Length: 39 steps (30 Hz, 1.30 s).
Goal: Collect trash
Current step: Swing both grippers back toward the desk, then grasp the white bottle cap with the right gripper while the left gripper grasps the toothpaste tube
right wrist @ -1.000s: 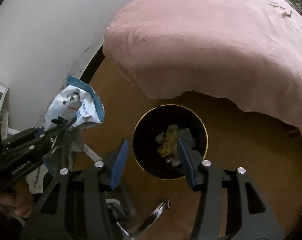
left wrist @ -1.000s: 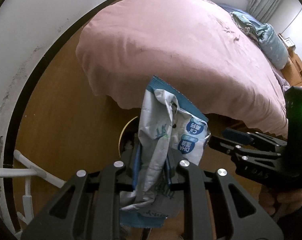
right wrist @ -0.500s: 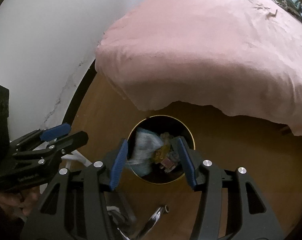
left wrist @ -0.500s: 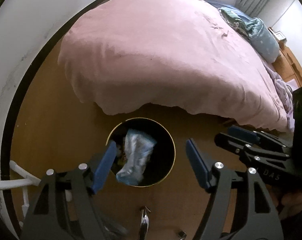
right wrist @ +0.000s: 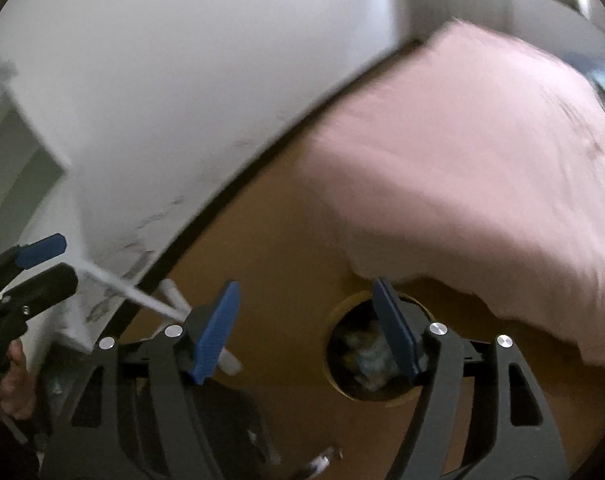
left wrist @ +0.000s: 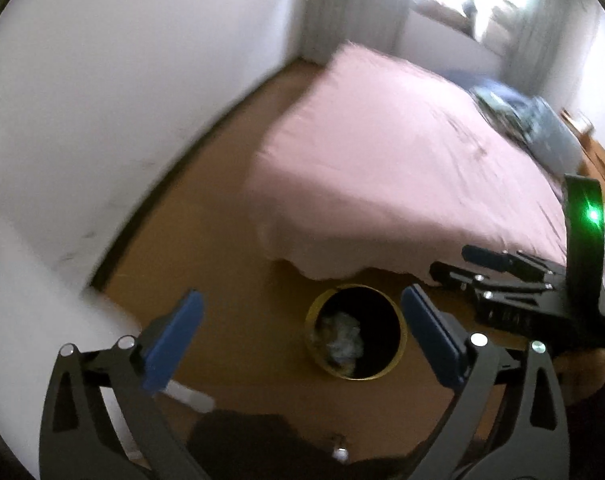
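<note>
Left gripper is hanging with its jaws spread wide and nothing between them, above the floor just left of the bin. Right gripper is also gaping wide and empty; its right pad is overlapping the bin in view, its left pad is over bare floor.

Bin is standing upright on the floor at the bed corner; the pink cover is drooping just behind its far rim. Trash, pale and crumpled, is lying inside the bin, low on its left side; blur is hiding detail. Open floor is running left of the bin up to the dark skirting and the wall. Right of the bin, the right gripper is sitting close, seen side-on in the left view. Near side of the bin: a strip of bare floor, then dark shapes too blurred to name.

Against 0.5 s ago: both views are showing the bin smaller and lower in frame, more wall and window are appearing, and motion blur is heavier. Against 1.0 s ago: the packet is no longer pinched in the left gripper; it is lying in the bin.
</note>
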Motion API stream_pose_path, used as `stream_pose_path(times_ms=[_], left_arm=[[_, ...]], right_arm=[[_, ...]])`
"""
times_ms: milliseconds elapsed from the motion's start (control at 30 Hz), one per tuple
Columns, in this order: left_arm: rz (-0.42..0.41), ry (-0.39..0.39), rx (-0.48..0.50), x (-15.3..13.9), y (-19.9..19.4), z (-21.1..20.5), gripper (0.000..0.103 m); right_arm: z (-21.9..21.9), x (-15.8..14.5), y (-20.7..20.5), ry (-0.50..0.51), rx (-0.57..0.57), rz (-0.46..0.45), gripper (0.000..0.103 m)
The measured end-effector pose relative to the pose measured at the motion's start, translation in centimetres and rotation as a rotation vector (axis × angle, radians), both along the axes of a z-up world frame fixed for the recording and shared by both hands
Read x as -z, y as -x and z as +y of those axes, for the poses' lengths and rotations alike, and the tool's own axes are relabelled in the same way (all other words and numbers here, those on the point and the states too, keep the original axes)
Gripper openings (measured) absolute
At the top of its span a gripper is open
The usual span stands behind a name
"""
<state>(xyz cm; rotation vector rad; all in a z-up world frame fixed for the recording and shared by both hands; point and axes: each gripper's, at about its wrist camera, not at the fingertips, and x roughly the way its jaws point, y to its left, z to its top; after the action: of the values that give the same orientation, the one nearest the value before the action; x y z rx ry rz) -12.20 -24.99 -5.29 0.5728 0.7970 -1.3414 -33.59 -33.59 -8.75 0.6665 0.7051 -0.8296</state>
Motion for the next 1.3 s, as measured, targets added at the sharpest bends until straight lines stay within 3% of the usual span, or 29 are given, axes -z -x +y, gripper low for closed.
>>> stream_pose_path(times_ms=[167, 333, 400, 600, 767, 900, 967, 1067, 1100, 1300], left_arm=[[-0.043, 0.043, -0.303, -3.9, -11.3, 11.5, 0.096], [-0.073, 0.04, -0.625, -5.5, -21.2, 24.1, 0.096], [-0.08, 0.027, -0.737, -5.7, -24.3, 29.2, 0.096], [-0.069, -0.003, -0.943, -5.4, -29.5, 40.0, 0.096], [-0.029, -0.012, -1.01, -4.4, -31.1, 45.3, 0.096], [-0.021, -0.014, -1.014, -3.6, -33.2, 46.4, 0.096], [-0.022, -0.017, -1.0, -3.2, -33.7, 45.7, 0.096], [-0.026, -0.023, -0.968, -2.8, -34.8, 44.4, 0.096], [-0.029, -0.026, -0.956, -2.7, -35.2, 43.8, 0.096], [-0.035, -0.032, -0.838, -1.4, -38.3, 38.3, 0.096]], right_arm=[[4.8, -3.9, -11.5, 0.075, -0.269, -0.044, 0.072], [12.5, -6.0, -24.9, 0.081, -0.592, -0.079, 0.073], [16.2, -6.3, -29.8, 0.078, -0.719, -0.081, 0.073], [28.3, -5.7, -43.2, 0.118, -1.041, -0.023, 0.073], [33.2, -4.1, -51.1, 0.133, -1.138, 0.054, 0.071], [34.7, -3.4, -53.7, 0.15, -1.159, 0.087, 0.067], [35.1, -3.5, -54.3, 0.169, -1.154, 0.092, 0.065], [35.2, -3.3, -55.1, 0.165, -1.154, 0.103, 0.043], [35.1, -3.2, -55.3, 0.16, -1.153, 0.105, 0.029], [33.3, -3.6, -53.6, 0.164, -1.123, 0.066, 0.029]])
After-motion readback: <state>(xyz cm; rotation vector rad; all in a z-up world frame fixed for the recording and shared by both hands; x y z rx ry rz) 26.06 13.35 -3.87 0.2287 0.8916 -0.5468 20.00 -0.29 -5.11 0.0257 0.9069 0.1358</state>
